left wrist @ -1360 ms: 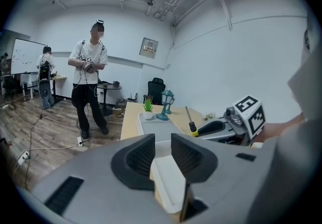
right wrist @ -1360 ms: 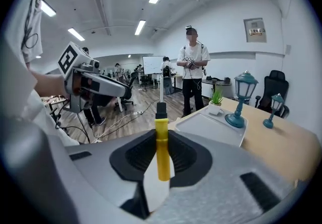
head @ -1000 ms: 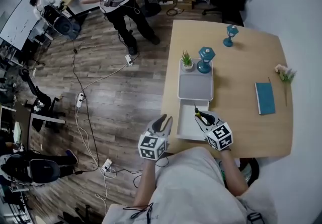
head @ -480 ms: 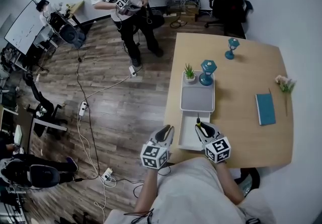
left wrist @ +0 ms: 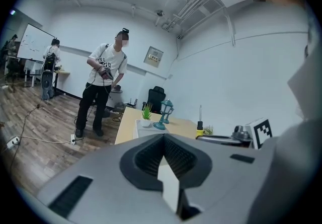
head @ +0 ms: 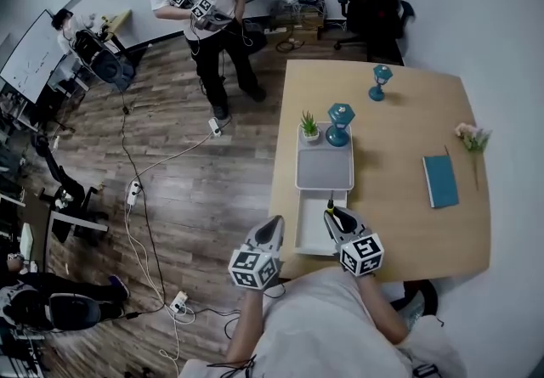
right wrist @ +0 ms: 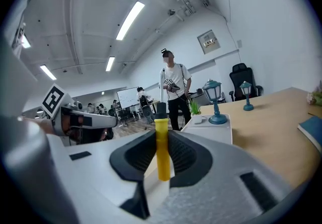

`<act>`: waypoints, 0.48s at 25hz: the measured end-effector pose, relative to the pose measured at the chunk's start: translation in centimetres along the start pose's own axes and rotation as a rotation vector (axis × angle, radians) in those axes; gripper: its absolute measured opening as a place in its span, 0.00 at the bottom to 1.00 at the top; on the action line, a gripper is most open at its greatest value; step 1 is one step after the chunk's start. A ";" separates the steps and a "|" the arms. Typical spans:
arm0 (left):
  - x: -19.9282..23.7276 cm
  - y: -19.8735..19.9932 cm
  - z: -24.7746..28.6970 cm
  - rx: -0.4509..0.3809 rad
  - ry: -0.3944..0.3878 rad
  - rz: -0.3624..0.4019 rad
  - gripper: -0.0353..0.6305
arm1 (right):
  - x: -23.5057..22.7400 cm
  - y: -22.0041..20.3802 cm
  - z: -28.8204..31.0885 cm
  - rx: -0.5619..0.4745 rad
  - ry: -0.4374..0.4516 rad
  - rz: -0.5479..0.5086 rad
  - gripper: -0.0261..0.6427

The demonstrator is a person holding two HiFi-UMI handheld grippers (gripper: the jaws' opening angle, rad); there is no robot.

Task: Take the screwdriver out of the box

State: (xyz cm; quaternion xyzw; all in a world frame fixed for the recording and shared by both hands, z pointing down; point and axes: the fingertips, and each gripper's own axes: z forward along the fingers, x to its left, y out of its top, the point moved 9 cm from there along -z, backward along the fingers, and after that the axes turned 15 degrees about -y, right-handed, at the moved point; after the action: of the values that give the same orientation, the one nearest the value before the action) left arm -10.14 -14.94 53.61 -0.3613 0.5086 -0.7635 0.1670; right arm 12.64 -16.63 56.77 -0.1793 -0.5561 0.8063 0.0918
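Observation:
My right gripper [head: 334, 217] is shut on the yellow-and-black screwdriver [head: 331, 208], which stands upright between its jaws over the white open box [head: 309, 238] at the table's near left edge. In the right gripper view the yellow handle of the screwdriver [right wrist: 161, 153] is pressed between the pads of the right gripper [right wrist: 161, 160]. My left gripper [head: 274, 224] hangs off the table's left edge, beside the box, its jaws shut with nothing between them. In its own view the left gripper [left wrist: 163, 141] is shut and empty, and the screwdriver [left wrist: 199, 124] shows beyond it.
A grey tray [head: 325, 168] behind the box carries a small plant [head: 308, 125] and a teal lantern [head: 339, 122]. A second lantern [head: 377, 81], a teal book [head: 439, 180] and flowers [head: 468, 136] lie further off. A person [head: 206, 2] stands on the cable-strewn floor.
The left gripper's jaws have closed from wide apart to shut, with nothing in them. The right gripper still holds the screwdriver over the box.

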 end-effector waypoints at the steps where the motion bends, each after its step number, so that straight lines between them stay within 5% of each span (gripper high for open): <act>1: 0.0 0.0 0.0 0.007 -0.005 0.005 0.06 | -0.1 0.0 0.0 0.004 -0.006 0.002 0.15; 12: 0.4 0.2 -0.3 -0.004 0.012 -0.008 0.06 | 0.1 -0.2 -0.1 0.029 -0.023 -0.047 0.15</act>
State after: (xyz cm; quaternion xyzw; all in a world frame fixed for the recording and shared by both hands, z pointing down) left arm -10.69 -15.08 53.47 -0.3591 0.5096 -0.7652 0.1605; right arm 12.54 -16.46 56.94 -0.1556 -0.5495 0.8139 0.1067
